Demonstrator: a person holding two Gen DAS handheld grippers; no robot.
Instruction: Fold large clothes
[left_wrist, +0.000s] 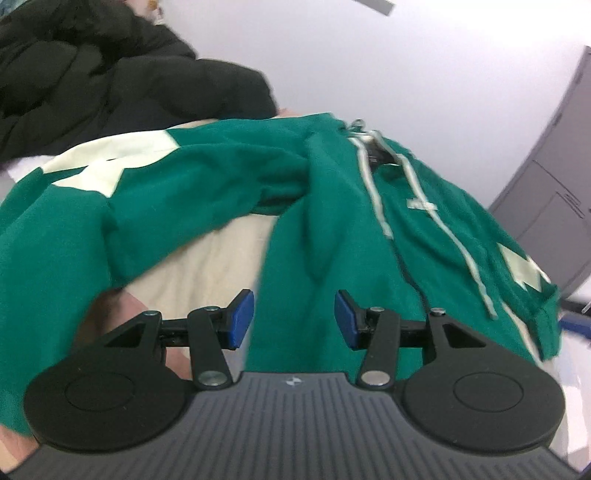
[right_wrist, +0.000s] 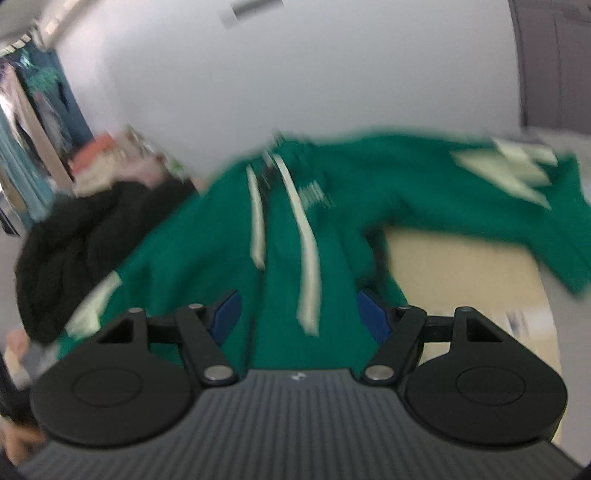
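The left claw (left_wrist: 294, 319) stands at six o'clock, blue pads (left_wrist: 242, 319) parted with nothing between them, above the hem of a green hoodie (left_wrist: 229, 177) spread across a cream bed (left_wrist: 218, 254). The hoodie's left edge runs out of view at nine o'clock, and one sleeve folds over the body, hiding what lies under it. The right claw (right_wrist: 299, 314) is likewise parted and grips nothing, though green cloth fills the gap behind it; that view is badly smeared, so the chest lettering (right_wrist: 314, 194) cannot be read. Pale drawstrings (left_wrist: 443, 225) trail toward five o'clock. A black puffy coat (left_wrist: 110, 74) is heaped at ten o'clock beside the hoodie. A grey cabinet (left_wrist: 554, 166) stands at three o'clock, and blurred hanging clothes (right_wrist: 33, 122) show at ten o'clock.
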